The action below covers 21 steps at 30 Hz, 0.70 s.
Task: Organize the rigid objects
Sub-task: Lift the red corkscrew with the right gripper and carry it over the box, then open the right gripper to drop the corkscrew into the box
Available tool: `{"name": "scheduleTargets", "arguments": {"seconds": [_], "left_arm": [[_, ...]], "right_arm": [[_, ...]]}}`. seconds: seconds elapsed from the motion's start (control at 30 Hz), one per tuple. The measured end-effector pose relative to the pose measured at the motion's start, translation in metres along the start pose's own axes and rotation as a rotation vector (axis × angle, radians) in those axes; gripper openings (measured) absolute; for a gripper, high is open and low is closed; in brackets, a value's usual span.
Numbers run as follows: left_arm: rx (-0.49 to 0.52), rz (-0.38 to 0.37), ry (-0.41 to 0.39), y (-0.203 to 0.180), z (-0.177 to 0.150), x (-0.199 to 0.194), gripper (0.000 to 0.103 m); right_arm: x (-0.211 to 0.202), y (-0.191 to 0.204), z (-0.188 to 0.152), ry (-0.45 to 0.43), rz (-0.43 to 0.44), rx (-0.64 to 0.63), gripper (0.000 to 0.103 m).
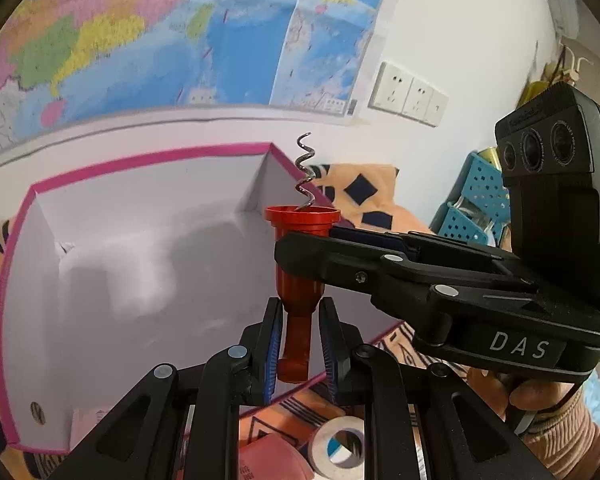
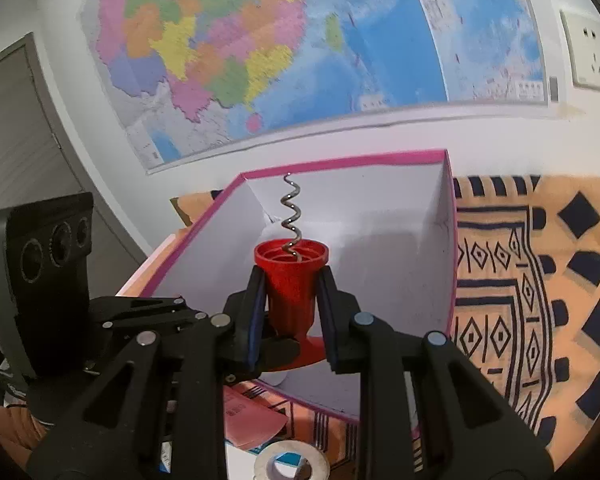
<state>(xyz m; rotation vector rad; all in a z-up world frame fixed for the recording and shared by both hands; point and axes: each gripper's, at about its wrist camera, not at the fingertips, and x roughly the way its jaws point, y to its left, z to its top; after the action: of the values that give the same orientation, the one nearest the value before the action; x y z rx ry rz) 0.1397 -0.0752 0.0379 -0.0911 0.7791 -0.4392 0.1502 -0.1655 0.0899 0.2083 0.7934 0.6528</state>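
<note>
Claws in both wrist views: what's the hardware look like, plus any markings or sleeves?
Both are matte black plastic scissor-linkage claws with silver pivot rivets and ribbed blue pads. The right claw carries white "DAS" lettering and a black three-lens camera block with a green LED; the left claw carries a similar block. An orange ribbed knit sleeve covers the right wrist.

Looks like a room in someone's home: big colourful wall map (image 2: 260, 52), wall sockets (image 1: 408, 94), patterned orange cloth (image 2: 540, 280) on the bench, blue perforated basket (image 1: 476, 196) off to the side.
</note>
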Motion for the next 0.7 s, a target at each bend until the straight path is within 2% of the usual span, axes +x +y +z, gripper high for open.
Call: {"name": "scheduleTargets", "arguments": {"seconds": [0.23, 0.3, 0.33, 0.37, 0.47, 0.6, 0.7], "left_arm": [[-0.04, 0.007, 0.039, 0.009, 0.0, 0.011, 0.018], [-0.049, 0.01, 0.04, 0.01, -0.001, 0.01, 0.018], [-0.052, 0.012, 0.04, 0.011, -0.002, 0.009, 0.018], [-0.055, 0.018, 0.04, 0.012, -0.002, 0.008, 0.018], [-0.055, 0.032, 0.029, 0.012, -0.003, 0.004, 0.018], [-0.041, 0.059, 0.003, 0.011, -0.008, -0.005, 0.02], [-0.032, 0.065, -0.027, 0.009, -0.011, -0.015, 0.025]], "right_arm": [[0.019, -0.016, -0.005, 0.066, -0.068, 0.046, 0.03], [0.019, -0.016, -0.005, 0.074, -0.09, 0.044, 0.047], [0.019, -0.017, -0.004, 0.074, -0.103, 0.047, 0.058], [0.016, -0.017, -0.003, 0.061, -0.13, 0.042, 0.061], [0.012, -0.018, -0.003, 0.054, -0.158, 0.04, 0.061], [0.003, -0.015, -0.009, 0.045, -0.142, 0.035, 0.061], [-0.009, -0.012, -0.017, 0.031, -0.117, 0.029, 0.061]]}}
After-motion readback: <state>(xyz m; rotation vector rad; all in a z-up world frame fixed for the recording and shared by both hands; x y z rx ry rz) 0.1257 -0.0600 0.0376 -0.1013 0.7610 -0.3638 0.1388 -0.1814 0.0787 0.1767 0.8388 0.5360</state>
